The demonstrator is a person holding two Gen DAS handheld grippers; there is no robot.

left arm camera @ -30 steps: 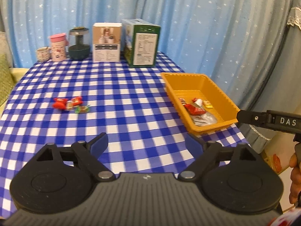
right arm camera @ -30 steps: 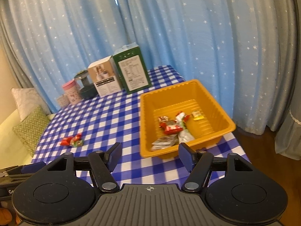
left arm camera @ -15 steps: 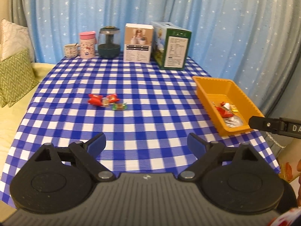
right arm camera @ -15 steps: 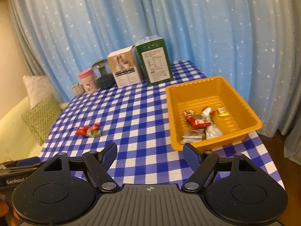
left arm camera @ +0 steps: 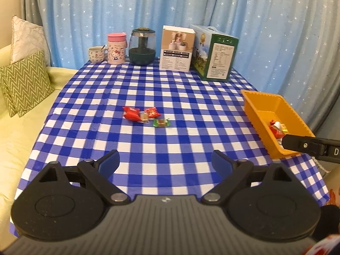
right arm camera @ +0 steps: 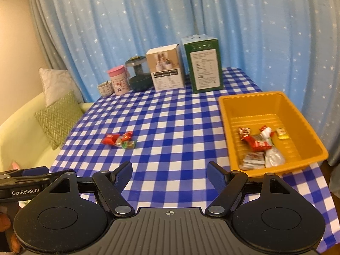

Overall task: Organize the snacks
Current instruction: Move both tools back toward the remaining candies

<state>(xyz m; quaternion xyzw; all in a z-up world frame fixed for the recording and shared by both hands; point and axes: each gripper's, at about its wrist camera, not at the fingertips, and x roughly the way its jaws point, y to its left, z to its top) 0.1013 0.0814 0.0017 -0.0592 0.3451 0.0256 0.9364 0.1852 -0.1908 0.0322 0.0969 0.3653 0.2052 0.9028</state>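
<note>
The left gripper [left arm camera: 165, 161] stands wide apart with nothing between its blue-padded jaws, low over the near edge of the blue-and-white checked tablecloth [left arm camera: 170, 89]. The right gripper [right arm camera: 169, 172] is also spread and holds nothing; the last 2 readings differ too little to say its jaws were just widening. A cluster of 4 small wrapped snacks [left arm camera: 145, 115], red, orange and green, lies loose near the middle of the cloth, well apart from the orange plastic tray [right arm camera: 276, 106] at the table's right edge. Only the right wrist view looks fully into the tray, where several red, silver and yellow packets [right arm camera: 260, 146] lie together on its ribbed floor; the left wrist view shows just its far half, the near corner hidden behind the right gripper's black finger. The right view alone shows the left gripper's side, lettered GenRobot.AI
</note>
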